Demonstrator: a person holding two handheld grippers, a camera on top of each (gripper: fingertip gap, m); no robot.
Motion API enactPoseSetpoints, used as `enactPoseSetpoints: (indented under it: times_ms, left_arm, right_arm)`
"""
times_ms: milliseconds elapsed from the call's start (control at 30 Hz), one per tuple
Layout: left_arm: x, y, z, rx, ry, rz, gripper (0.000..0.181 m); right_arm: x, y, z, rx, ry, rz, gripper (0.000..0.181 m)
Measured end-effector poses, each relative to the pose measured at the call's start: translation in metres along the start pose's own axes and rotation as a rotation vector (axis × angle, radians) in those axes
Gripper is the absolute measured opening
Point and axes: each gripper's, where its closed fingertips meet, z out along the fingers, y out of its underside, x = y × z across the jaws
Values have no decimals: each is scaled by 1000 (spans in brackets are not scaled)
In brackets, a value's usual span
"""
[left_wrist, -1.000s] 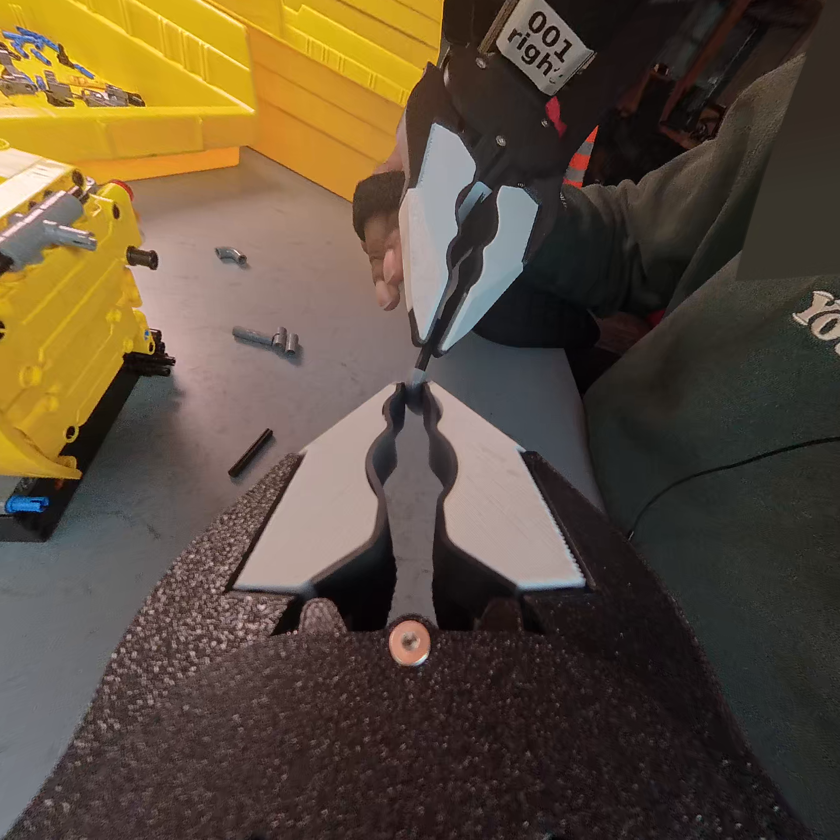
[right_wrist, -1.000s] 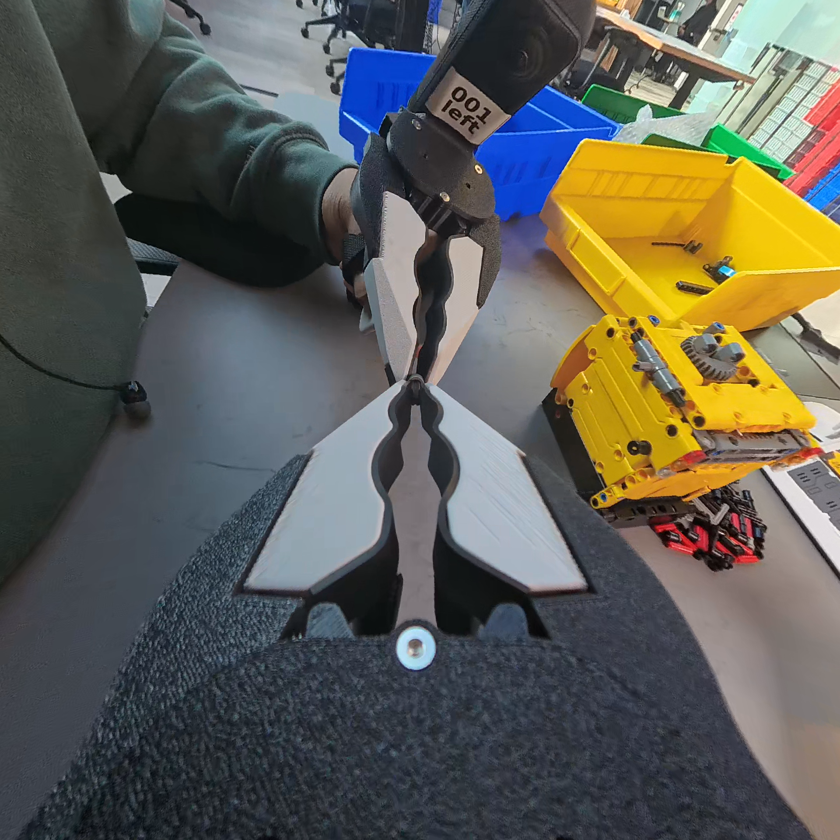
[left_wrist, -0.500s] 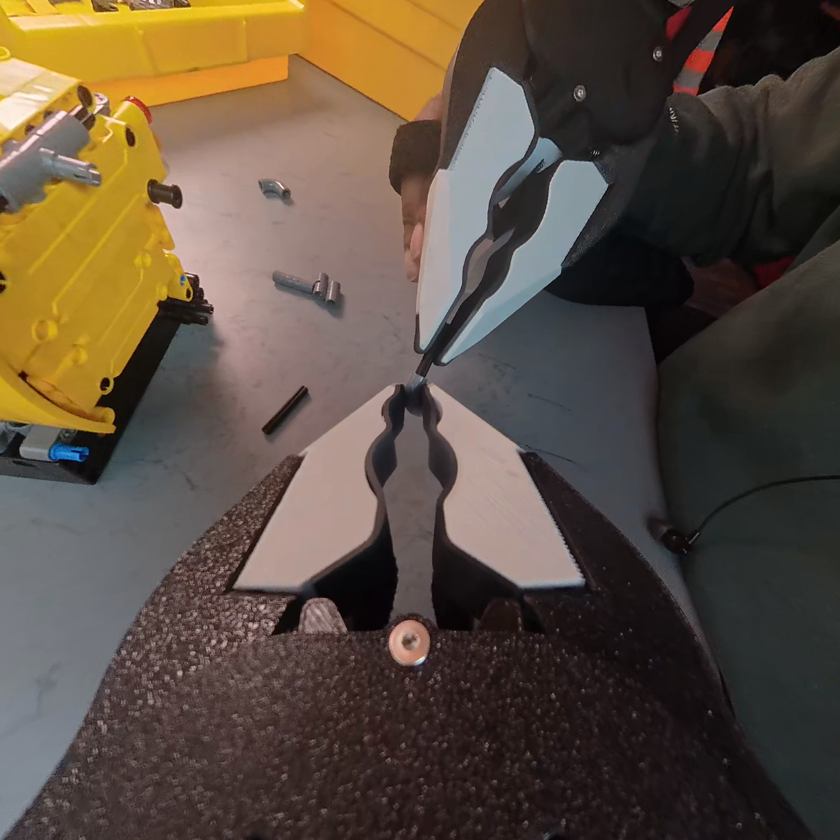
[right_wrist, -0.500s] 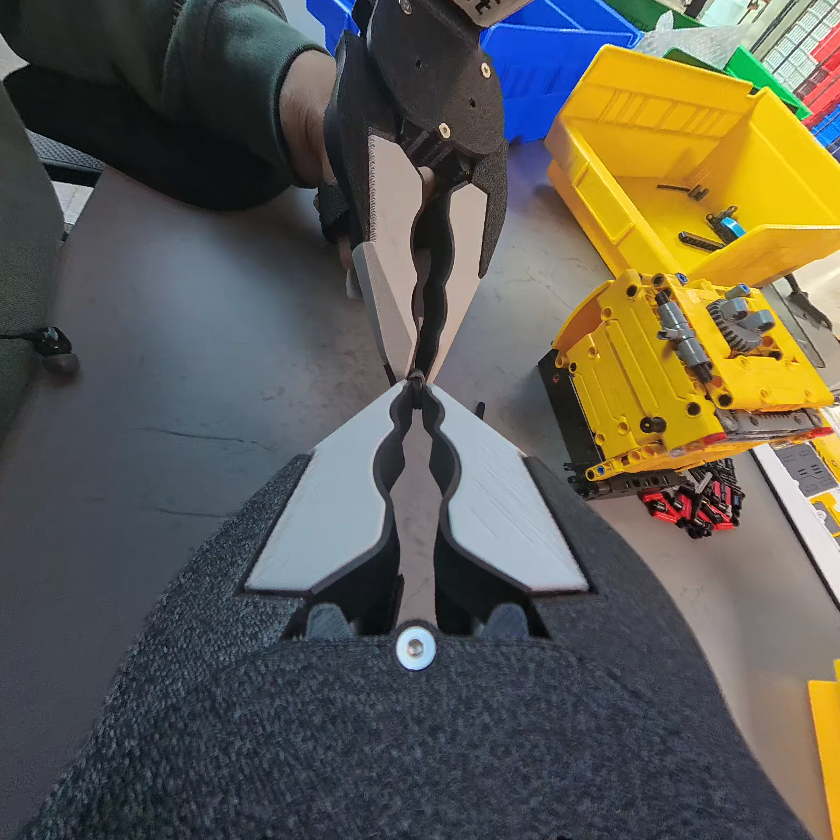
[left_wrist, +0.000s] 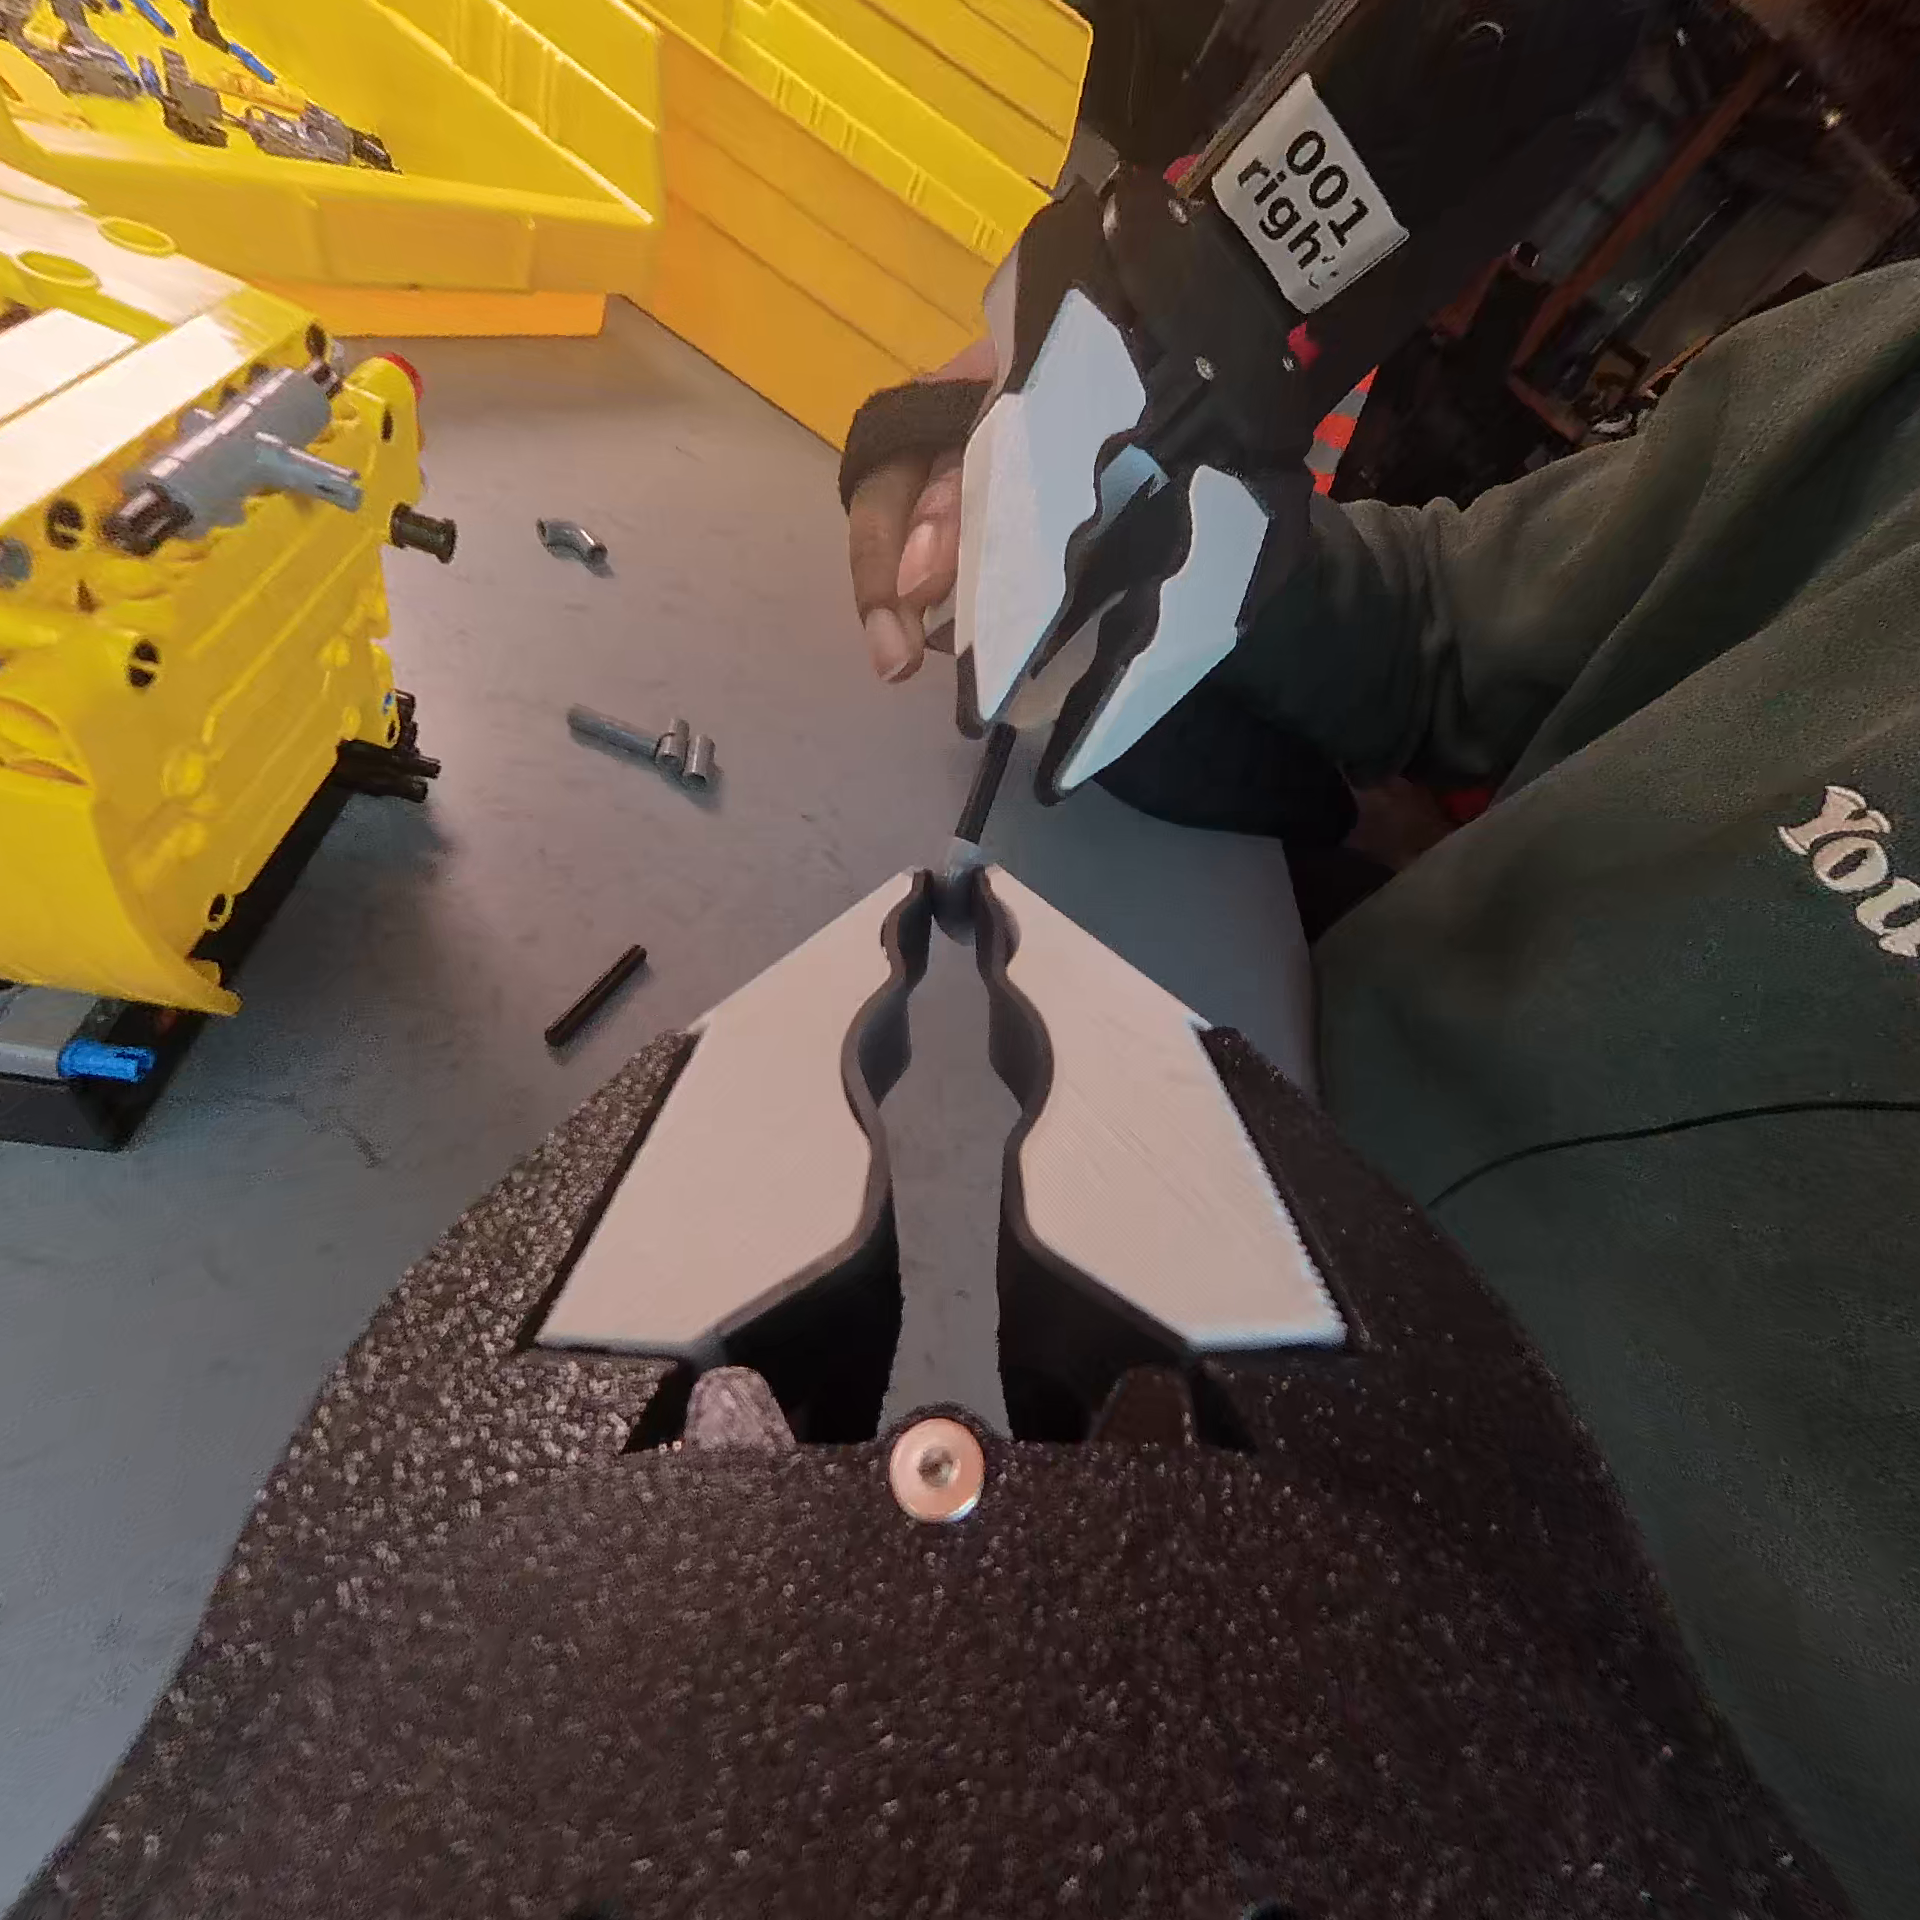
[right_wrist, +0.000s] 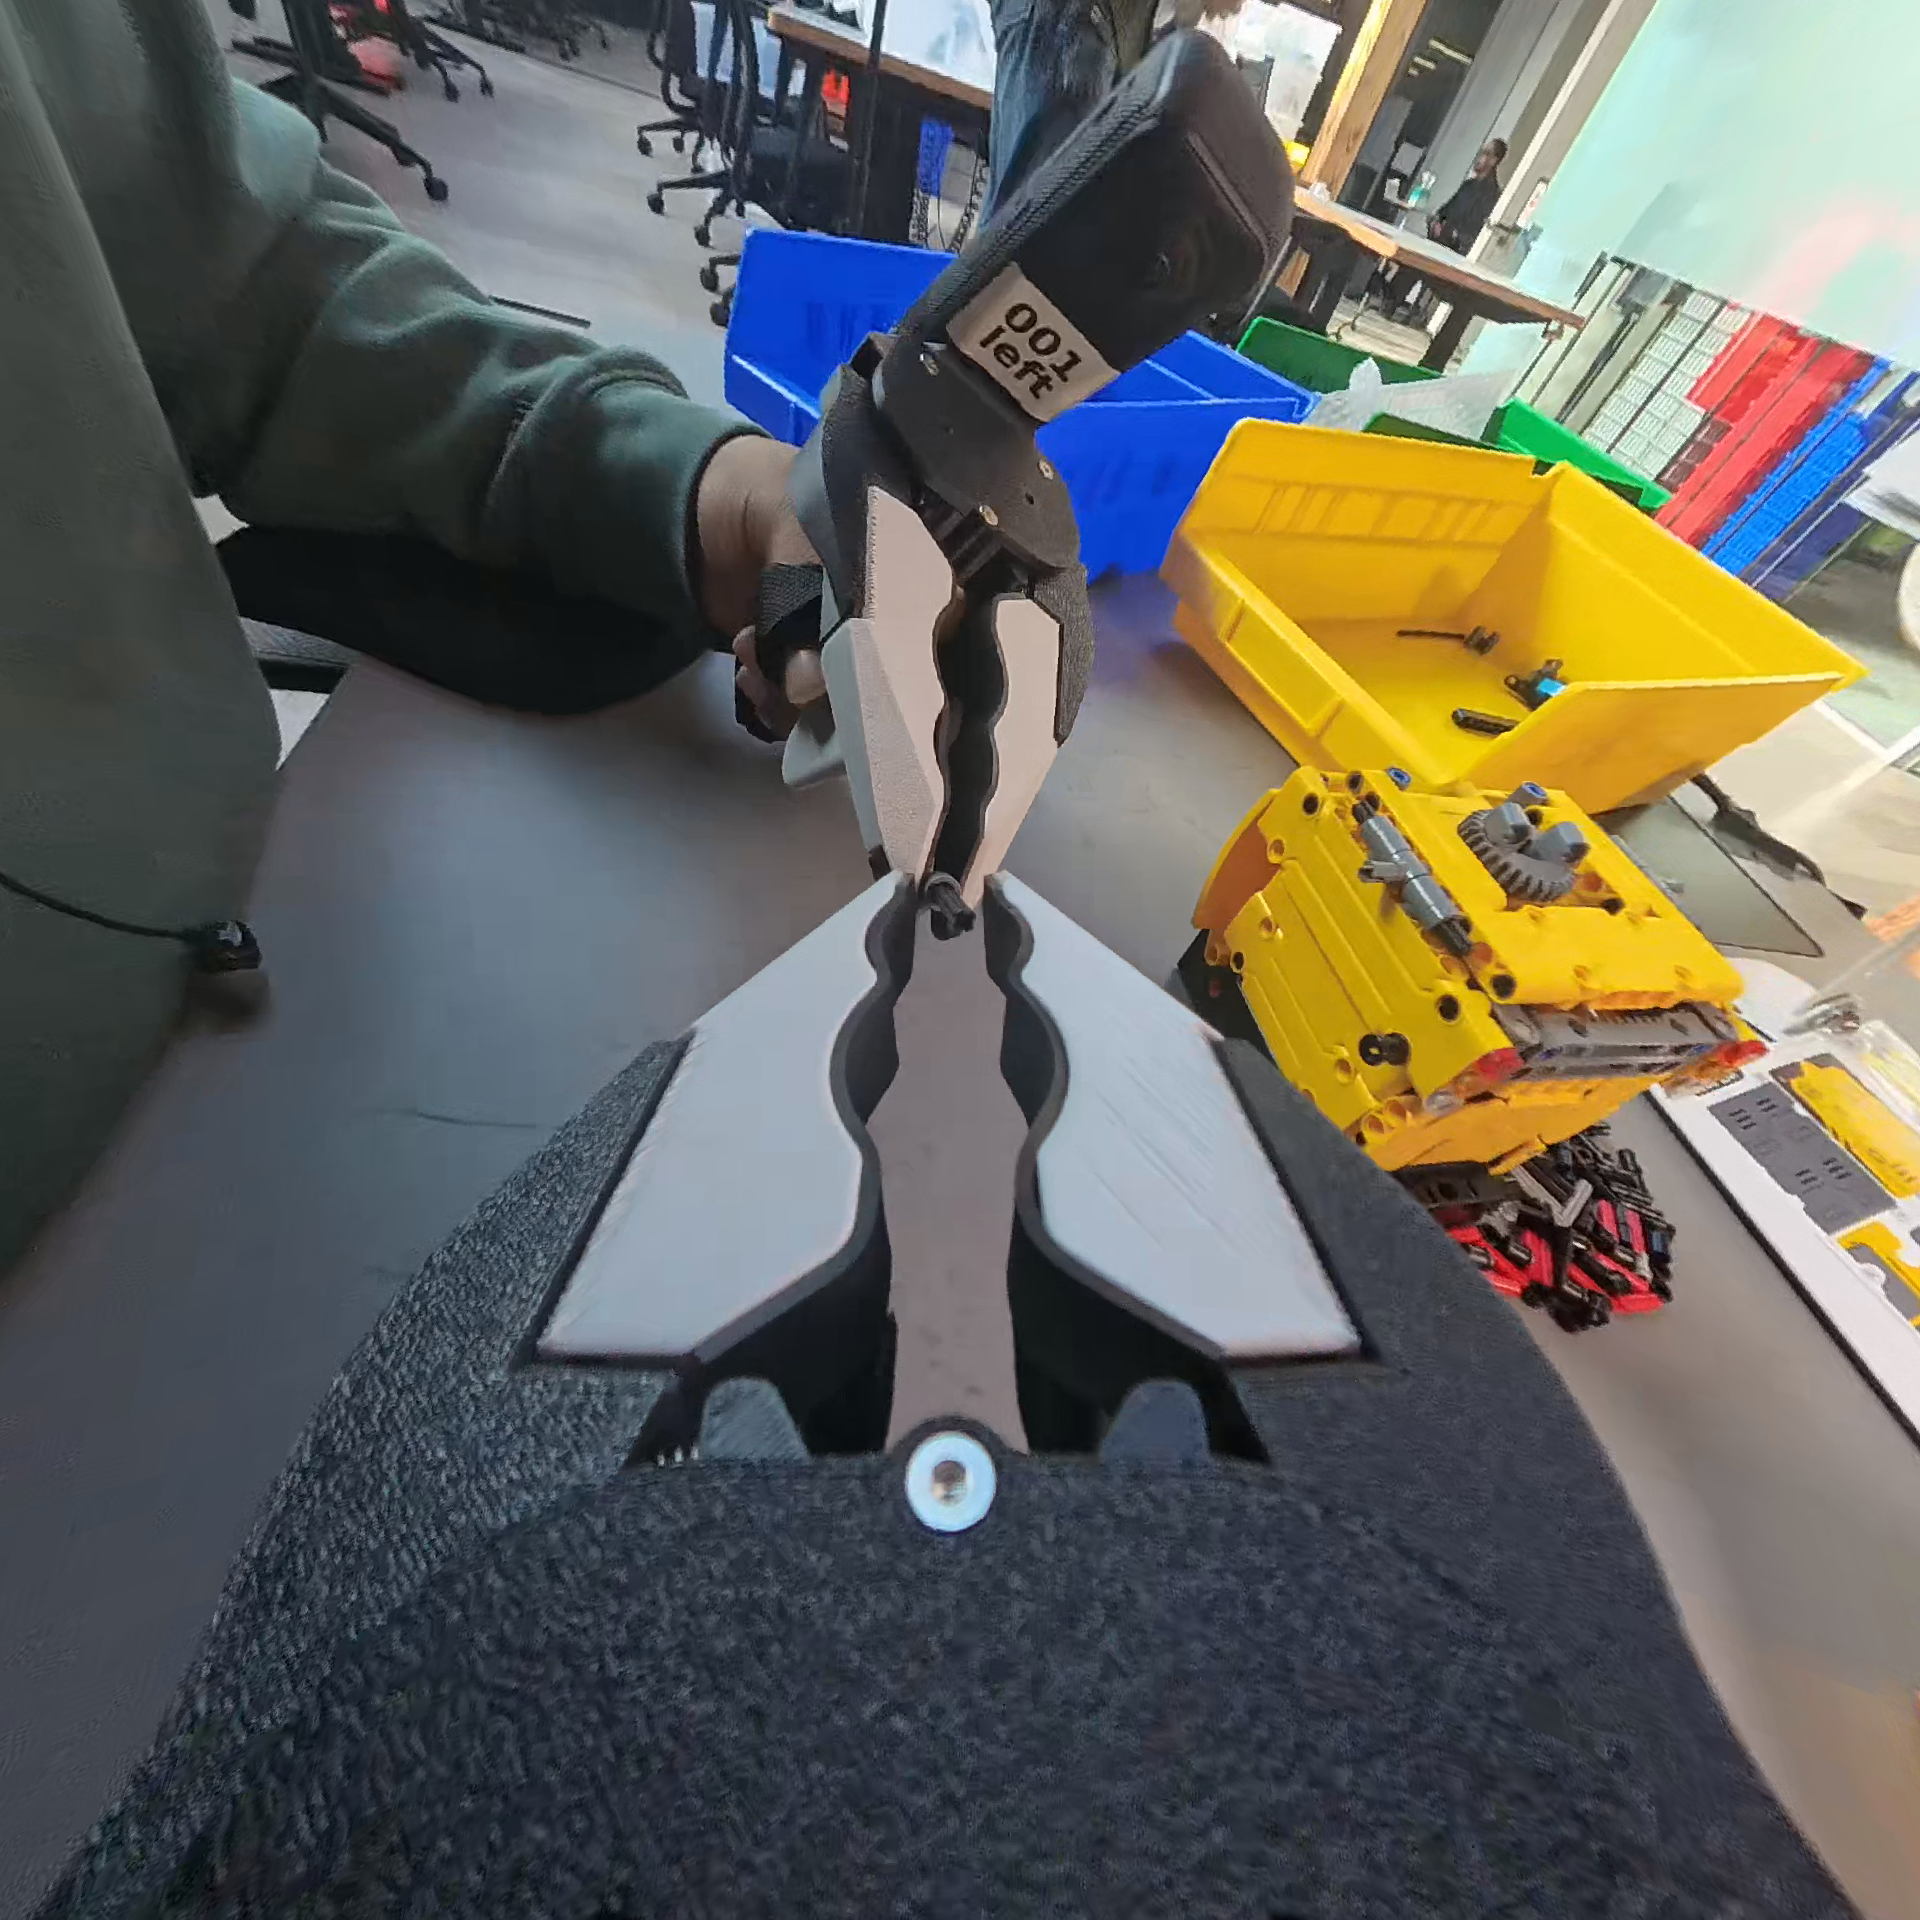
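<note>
Right fingers just parted off the black axle; left gripper has the grey connector with the axle stuck in it.

The left gripper (left_wrist: 956, 885) is pinched on a small grey connector (left_wrist: 958, 864) at its very tips, held above the grey table (left_wrist: 312, 1195). A thin black axle (left_wrist: 985, 784) pokes out of the connector toward the right gripper (left_wrist: 1013, 753). That gripper was clamped on the axle half a second ago. Its fingers now show a narrow gap, with the axle lying between the tips, so it looks released. Just beyond, loose on the table, are a spare black axle (left_wrist: 595, 995), a grey pin piece (left_wrist: 644, 738) and a small grey elbow (left_wrist: 569, 540). Off to the side is a yellow brick-built model (left_wrist: 187, 675), with yellow bins (left_wrist: 416, 229) behind it.
</note>
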Motion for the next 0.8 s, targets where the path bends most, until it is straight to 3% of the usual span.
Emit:
enactPoseSetpoints:
  times_ms: [100, 200, 367, 433, 600, 700, 800]
  left_arm:
    - [2, 5, 2, -19, 31, -34, 7]
    - [4, 9, 5, -43, 33, -31, 7]
    - [3, 8, 4, -33, 17, -2, 7]
    - [3, 6, 3, -33, -27, 101, 7]
    - [8, -7, -1, -4, -246, 623, 7]
    - [7, -4, 1, -39, -327, 787, 7]
    - [5, -2, 2, -65, -374, 875, 7]
  right_arm:
    - [-6, 6, 2, -38, 0, -63, 15]
    - [-9, 13, 4, -79, -2, -122, 5]
    - [-8, 24, 3, -125, -15, -114, 5]
    - [-8, 22, 3, -110, -7, -121, 4]
    - [-6, 20, 1, -80, -65, 91, 17]
    - [-11, 18, 0, -54, -117, 139, 4]
    - [-11, 21, 0, -75, -112, 119, 4]
